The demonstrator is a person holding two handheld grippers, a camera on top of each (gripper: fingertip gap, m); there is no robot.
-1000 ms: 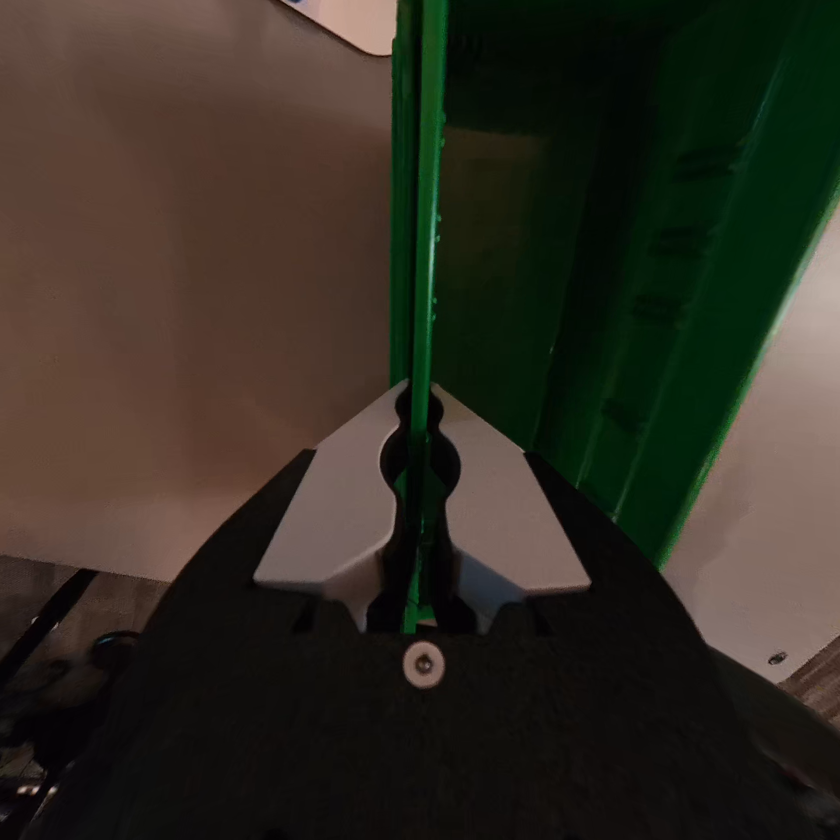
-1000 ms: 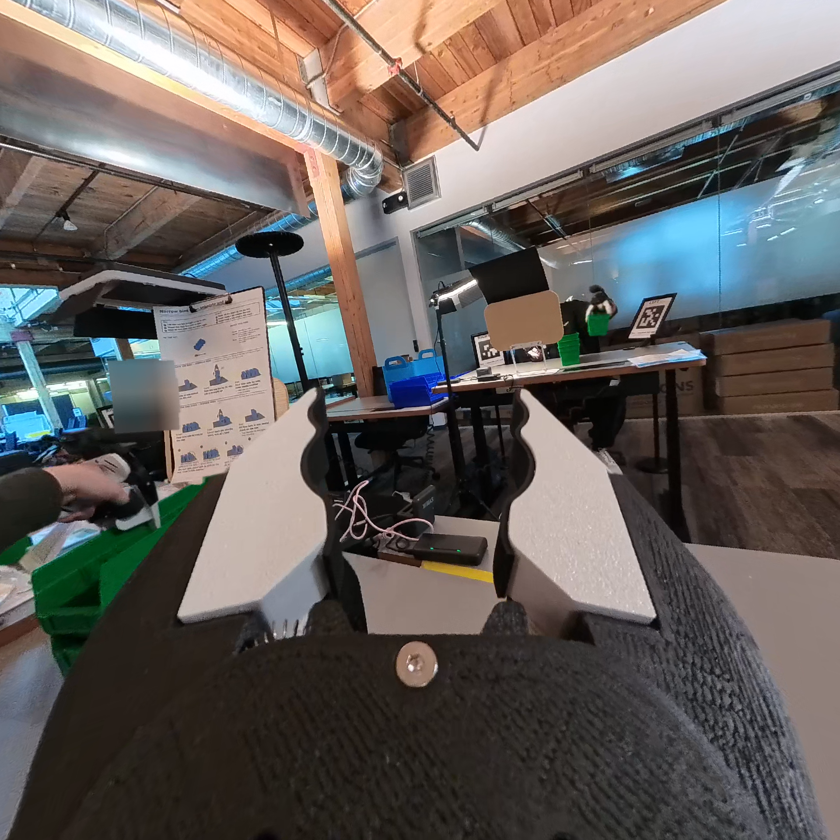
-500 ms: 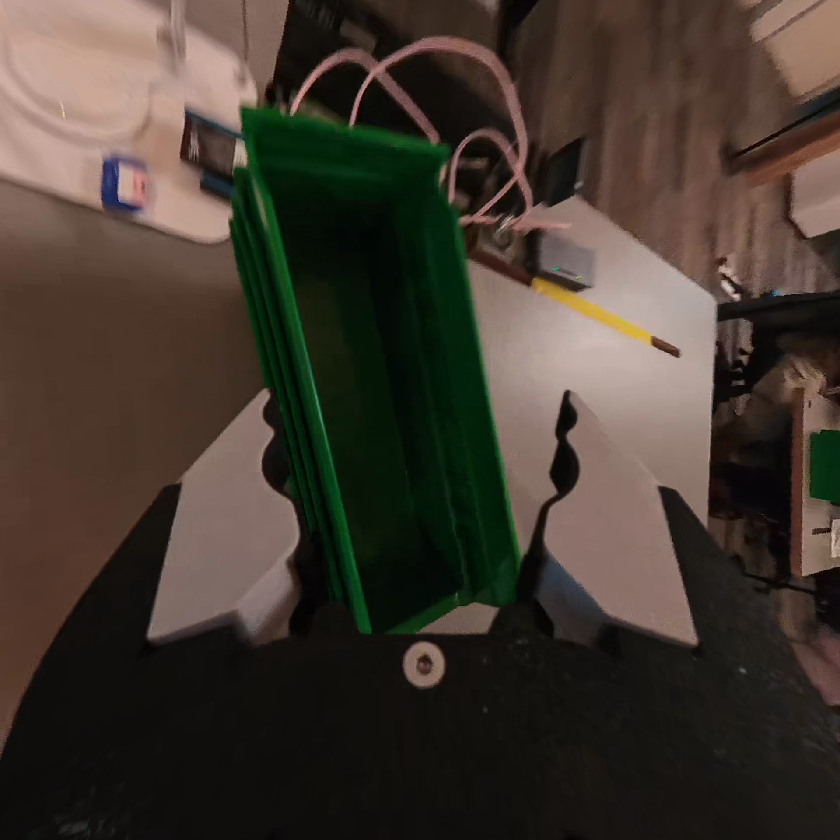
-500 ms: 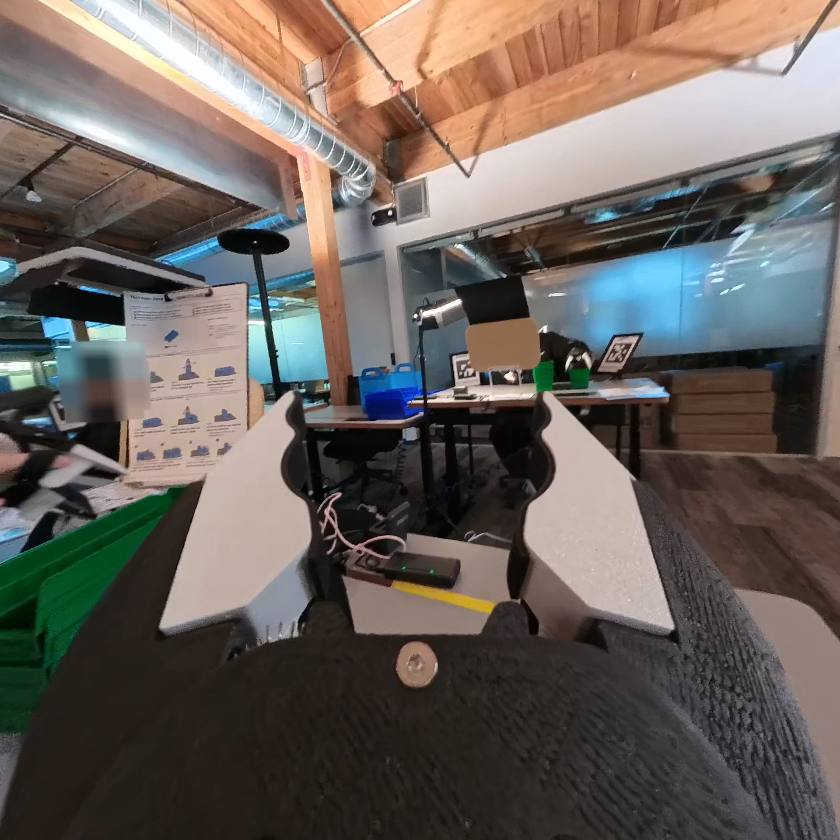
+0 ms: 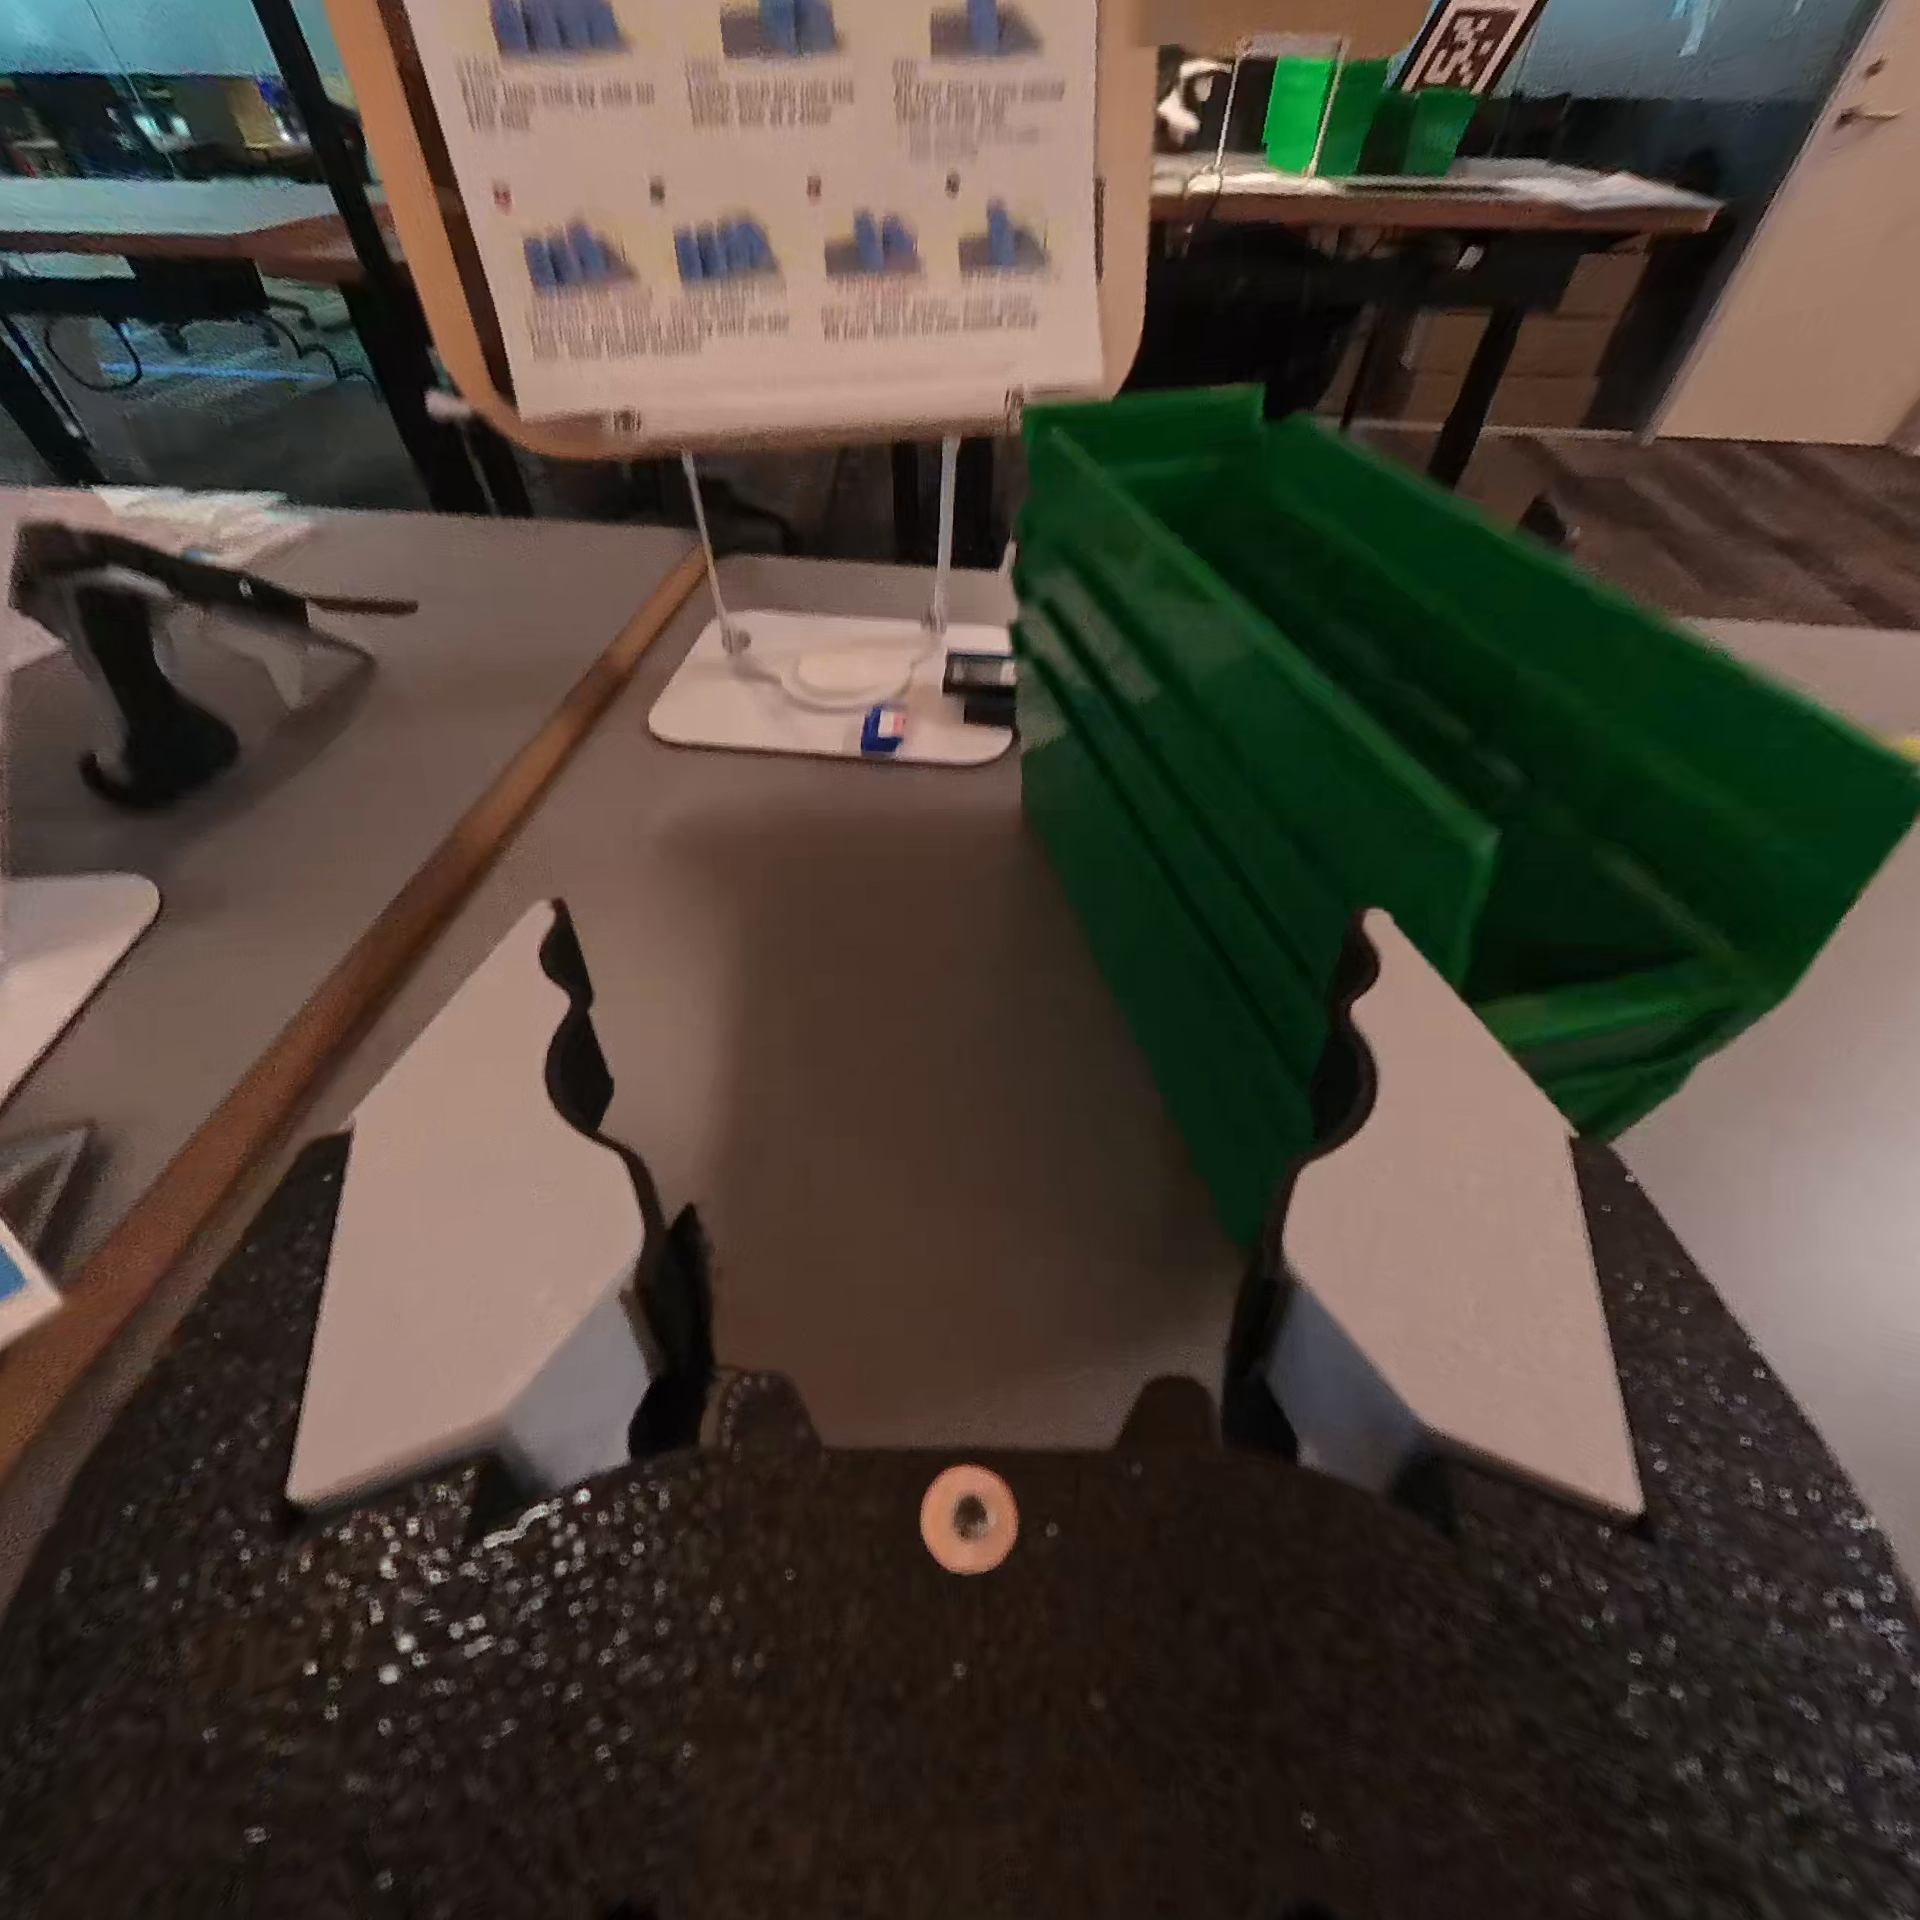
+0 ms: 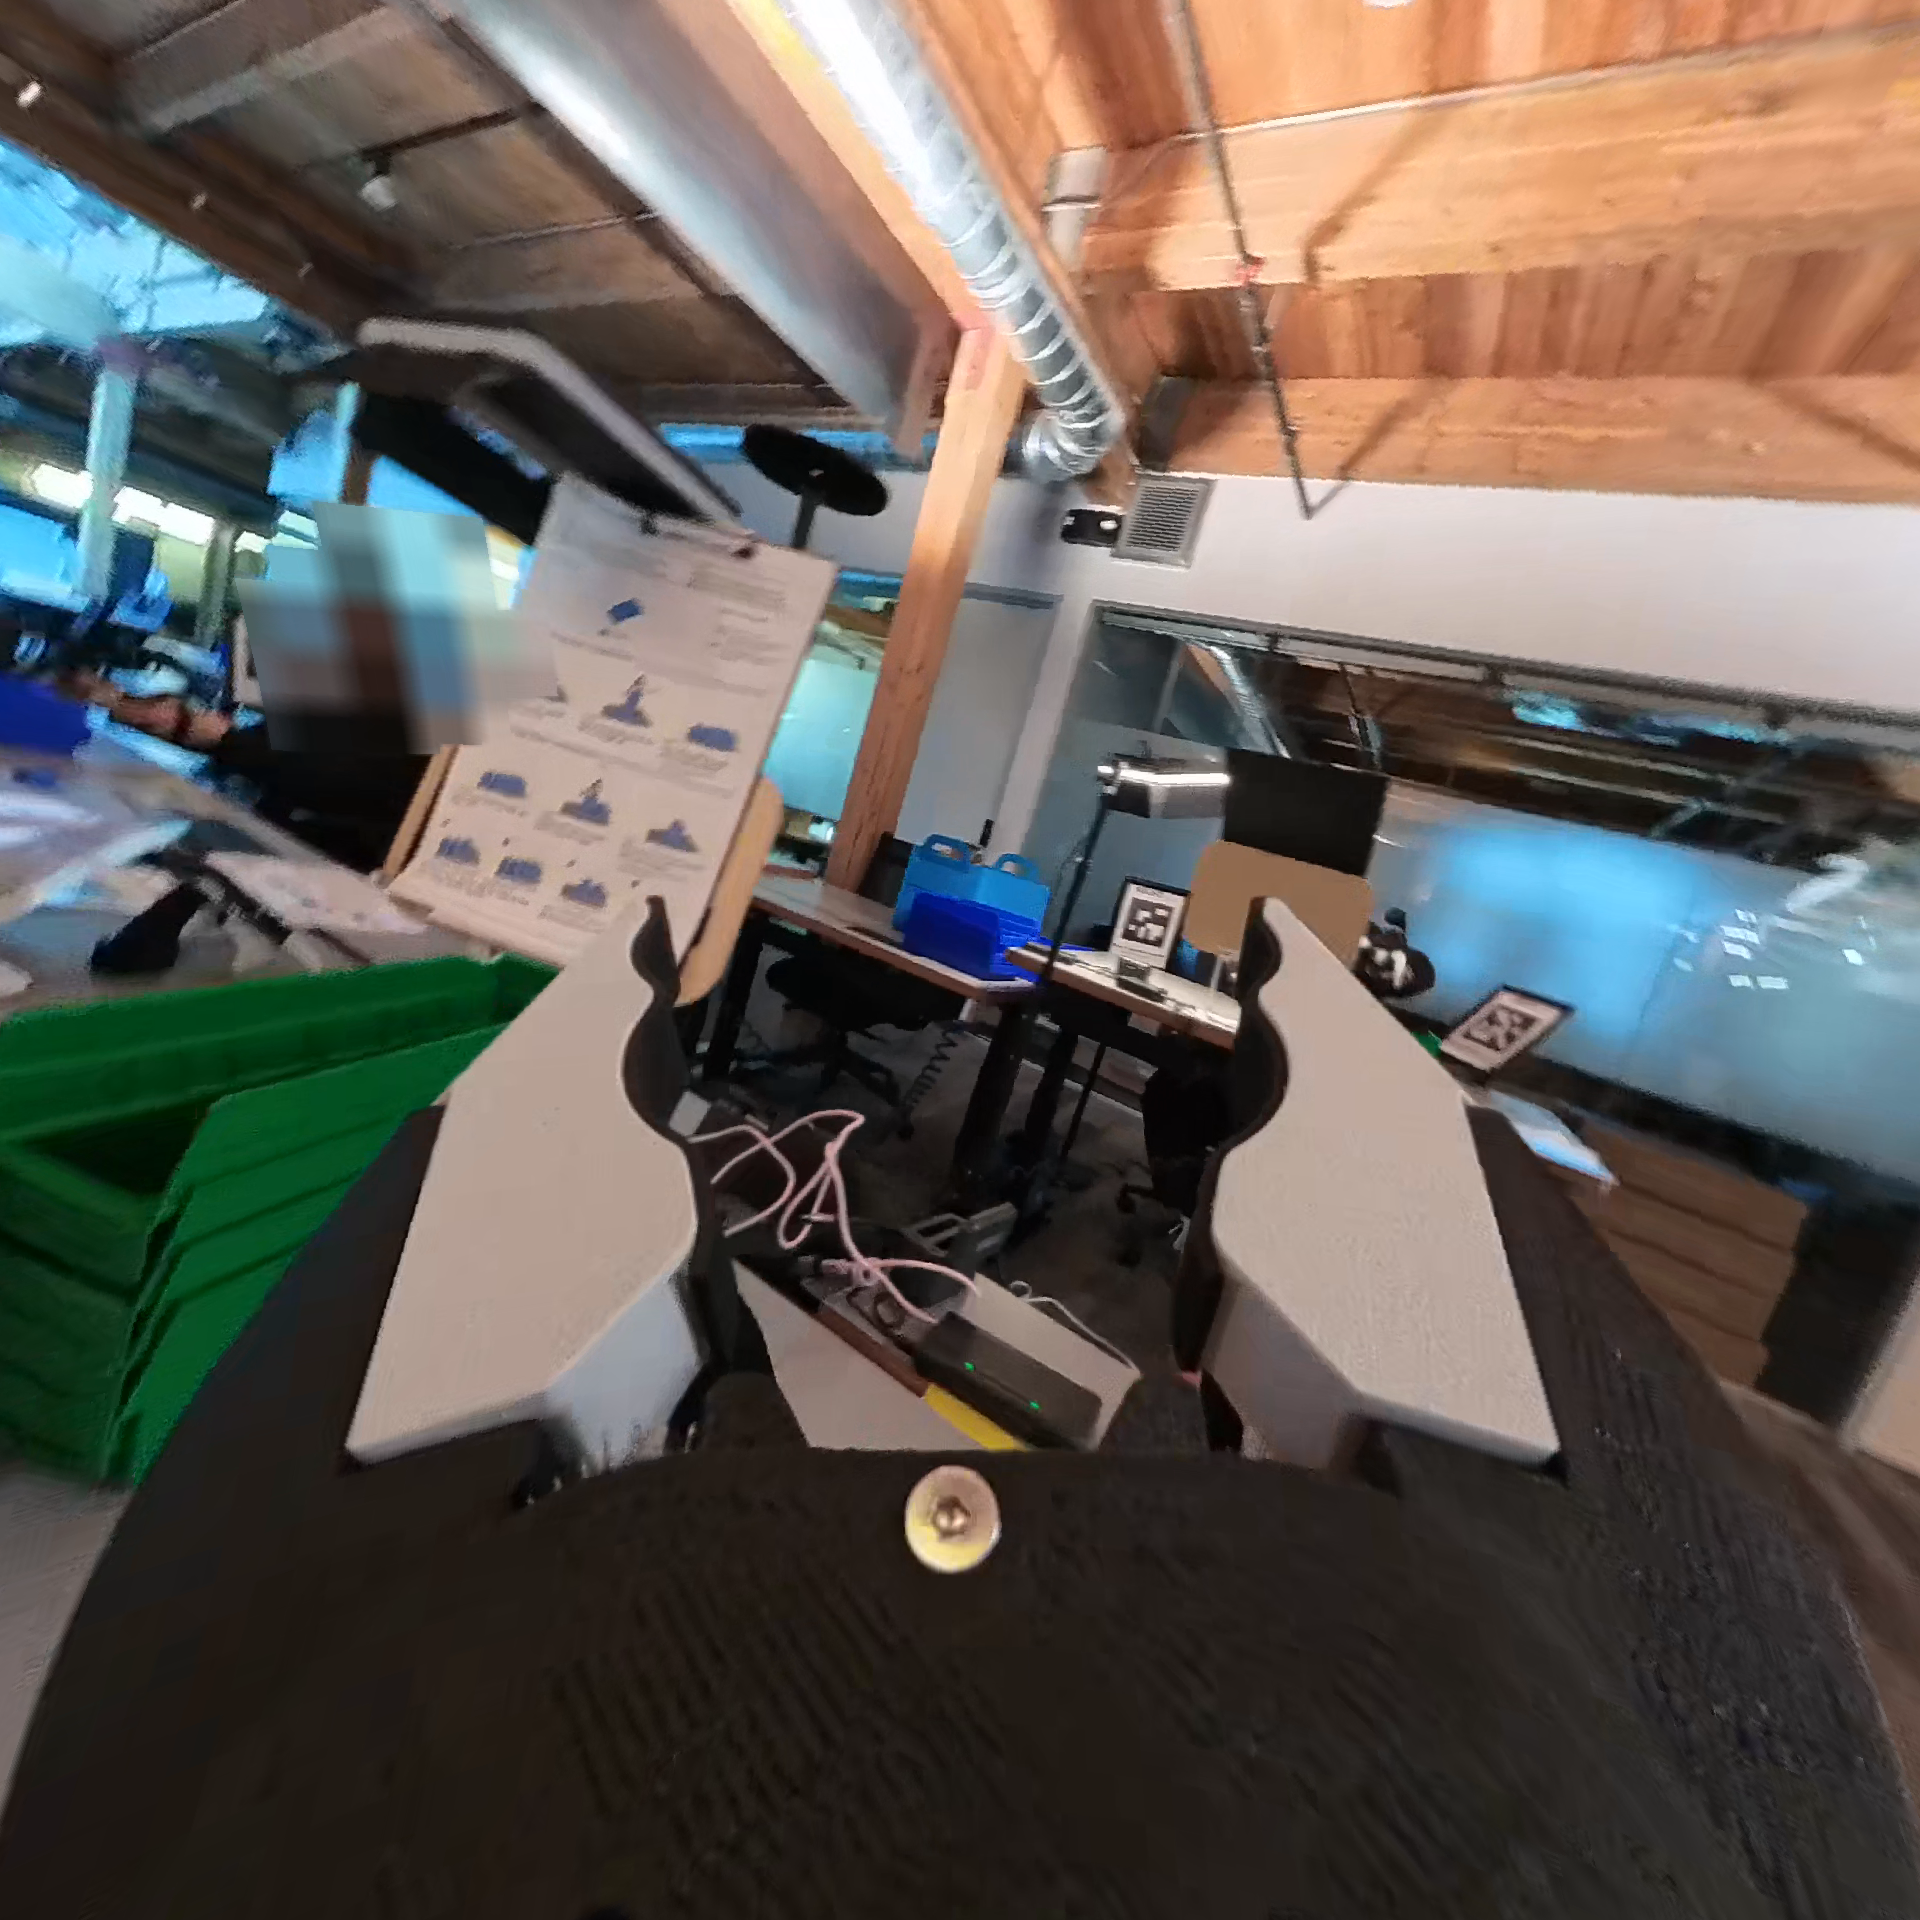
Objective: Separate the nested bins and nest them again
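A stack of nested green bins (image 5: 1299,790) stands on the grey table (image 5: 831,935), to the right in the left wrist view. My left gripper (image 5: 961,925) is open and empty, held back from the stack, with its right finger just in front of the stack's near left corner. The stack also shows at the far left of the right wrist view (image 6: 187,1143). My right gripper (image 6: 956,914) is open and empty, tilted up toward the room, to the right of the bins.
A clipboard stand with an instruction sheet (image 5: 779,208) stands on a white base (image 5: 821,707) behind the bins. A black device with pink wires (image 6: 997,1371) lies at the table's far corner. A black and clear object (image 5: 166,665) sits on the adjoining table at left.
My left gripper let go of the green bin's wall, opened wide and pulled back and up from the stack. My right gripper stayed open and tilted and swung somewhat.
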